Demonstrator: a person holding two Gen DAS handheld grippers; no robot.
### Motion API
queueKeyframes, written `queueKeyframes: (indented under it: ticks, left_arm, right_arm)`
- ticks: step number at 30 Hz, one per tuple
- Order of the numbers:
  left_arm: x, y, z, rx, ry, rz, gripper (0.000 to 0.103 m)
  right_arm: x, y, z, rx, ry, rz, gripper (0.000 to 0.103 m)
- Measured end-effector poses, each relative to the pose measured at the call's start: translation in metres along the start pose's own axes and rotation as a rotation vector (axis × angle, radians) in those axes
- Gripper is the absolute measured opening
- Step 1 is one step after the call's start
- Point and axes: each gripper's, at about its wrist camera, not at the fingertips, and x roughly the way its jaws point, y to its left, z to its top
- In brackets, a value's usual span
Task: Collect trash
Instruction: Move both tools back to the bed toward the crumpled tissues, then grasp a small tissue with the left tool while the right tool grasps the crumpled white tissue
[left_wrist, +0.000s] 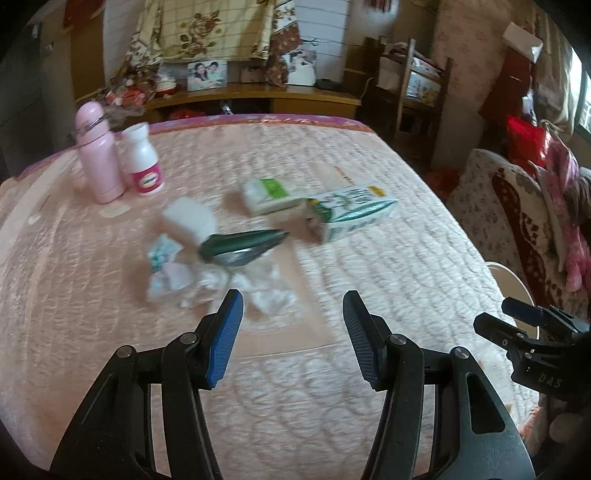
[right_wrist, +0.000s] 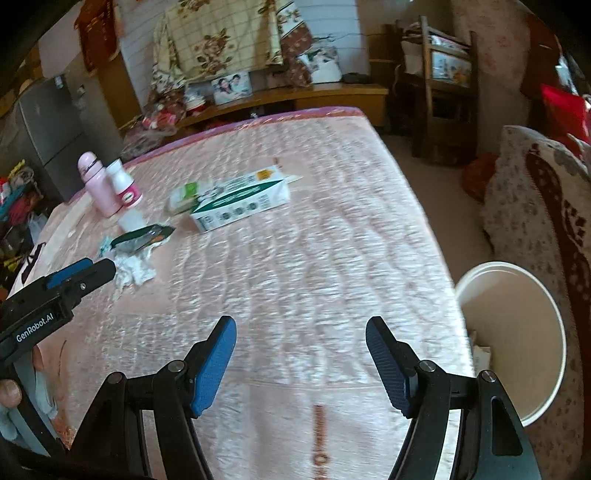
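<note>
On quilted pink bedspread (left_wrist: 332, 258): crumpled white tissues (left_wrist: 236, 288), rectangular carton (left_wrist: 351, 214).

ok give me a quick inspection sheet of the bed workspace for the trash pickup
surface: pink quilted bedspread, flat, items grouped toward its far left.
job's things: crumpled white tissues, dark green wrapper lying on them, open green-and-white carton on its side, white bin beside the bed.
clutter: pink bottle and white bottle with pink label, both upright; tissue pack by the carton.
grippers: left gripper open and empty, just short of the tissues; right gripper open and empty over bare bedspread.
cables: nothing seen.
surroundings: wooden shelf behind the bed, wooden chair, patterned cushions.
</note>
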Motion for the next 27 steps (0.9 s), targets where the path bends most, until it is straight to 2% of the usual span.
queueKeyframes:
  ticks: [6, 10, 15, 22, 27]
  left_arm:
    - [-0.002, 0.051, -0.008, -0.057, 0.040, -0.005, 0.055]
    - [-0.002, 0.084, -0.011, -0.078, 0.062, 0.020, 0.055]
    - [0.005, 0.110, -0.007, -0.099, 0.086, 0.032, 0.055]
    - [0.039, 0.119, 0.011, -0.097, 0.135, -0.007, 0.055]
    - [0.068, 0.129, 0.020, -0.170, 0.158, -0.058, 0.052]
  right_arm:
    - [0.018, 0.030, 0.003, -0.040, 0.028, 0.044, 0.070]
    - [0.033, 0.052, 0.010, -0.075, 0.049, 0.089, 0.071]
    - [0.051, 0.074, 0.018, -0.094, 0.073, 0.137, 0.071]
    - [0.064, 0.100, 0.024, -0.137, 0.090, 0.161, 0.071]
    - [0.070, 0.113, 0.029, -0.165, 0.095, 0.187, 0.071]
